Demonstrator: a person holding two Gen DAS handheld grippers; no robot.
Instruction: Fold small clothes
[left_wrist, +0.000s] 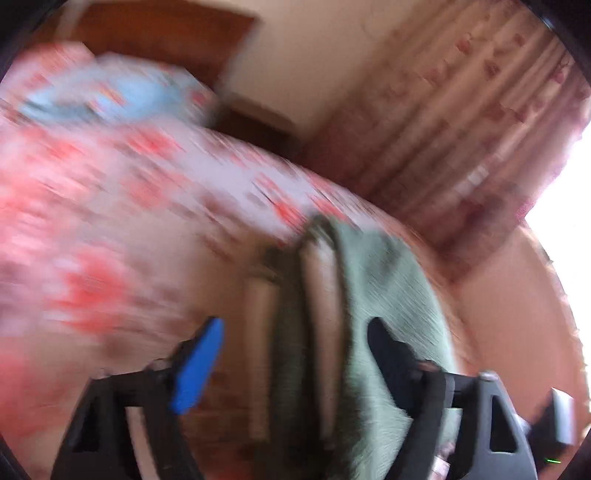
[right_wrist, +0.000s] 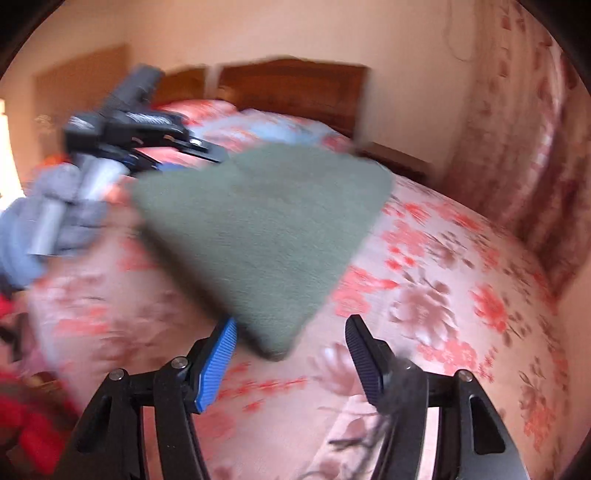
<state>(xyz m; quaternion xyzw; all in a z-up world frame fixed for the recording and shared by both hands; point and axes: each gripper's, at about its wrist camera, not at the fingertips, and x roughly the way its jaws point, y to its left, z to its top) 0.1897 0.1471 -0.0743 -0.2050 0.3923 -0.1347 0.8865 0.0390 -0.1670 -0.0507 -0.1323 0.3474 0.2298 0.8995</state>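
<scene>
A small grey-green garment (right_wrist: 258, 236) lies folded into a wedge on the floral bedspread (right_wrist: 461, 280). In the right wrist view its near corner sits between the fingertips of my right gripper (right_wrist: 291, 343), which is open and not touching it. My left gripper (left_wrist: 295, 336) is open over the garment's striped edge (left_wrist: 388, 280); the view is blurred by motion. The left gripper's body (right_wrist: 136, 125) shows in the right wrist view at the garment's far left corner, held by a grey-gloved hand (right_wrist: 55, 218).
A wooden headboard (right_wrist: 291, 85) and pillows (right_wrist: 266, 129) stand at the far end of the bed. A floral curtain (left_wrist: 480, 140) hangs to the right, beside a bright window. Red clothing (right_wrist: 33, 432) lies at the bed's left edge.
</scene>
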